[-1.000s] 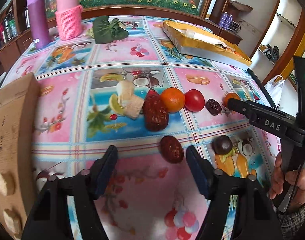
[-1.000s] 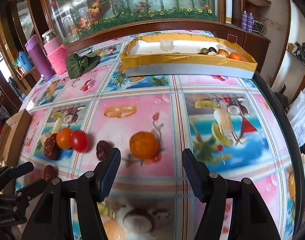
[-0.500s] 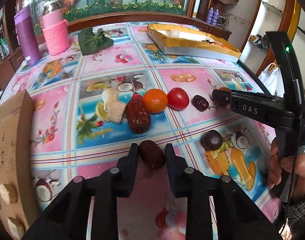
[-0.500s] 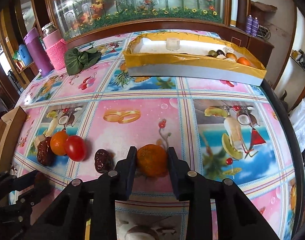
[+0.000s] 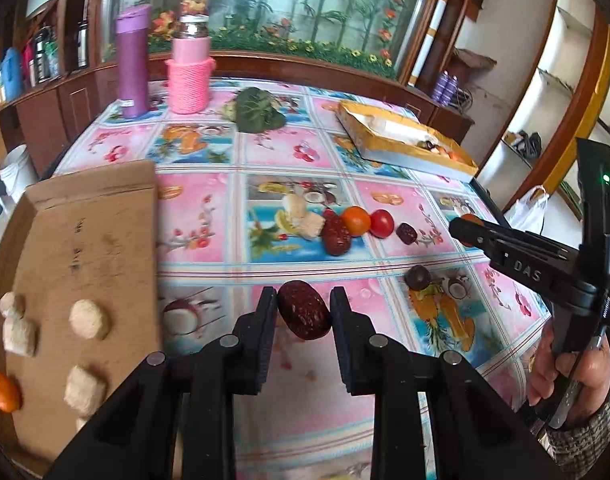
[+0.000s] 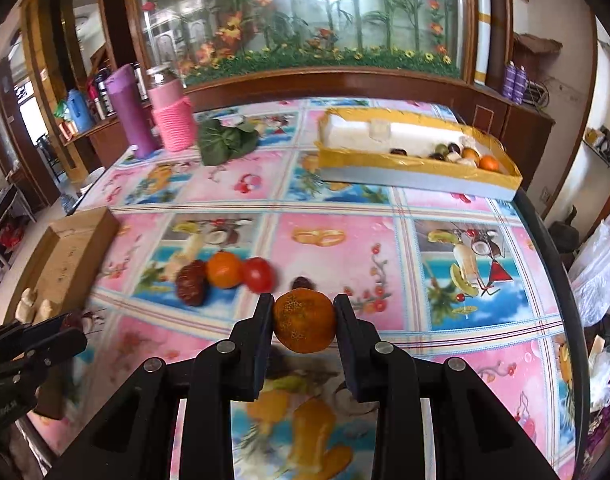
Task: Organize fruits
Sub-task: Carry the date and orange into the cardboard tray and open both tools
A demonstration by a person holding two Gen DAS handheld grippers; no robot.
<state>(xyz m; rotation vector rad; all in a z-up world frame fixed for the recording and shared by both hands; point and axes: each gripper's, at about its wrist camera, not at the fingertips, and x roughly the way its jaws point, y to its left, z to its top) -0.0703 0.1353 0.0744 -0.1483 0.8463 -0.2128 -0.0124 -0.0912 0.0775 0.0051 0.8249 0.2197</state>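
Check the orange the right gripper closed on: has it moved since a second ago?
Yes. The orange, clamped in the right gripper, is lifted off the printed cloth, above the tomato row.

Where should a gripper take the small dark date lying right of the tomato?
Across its short middle, coming down from above. The small dark date lies flat on the tablecloth, apart from the tomato, so there is room for a finger on each side. It looks wrinkled and low, so the fingers would probably need to reach nearly to the cloth.
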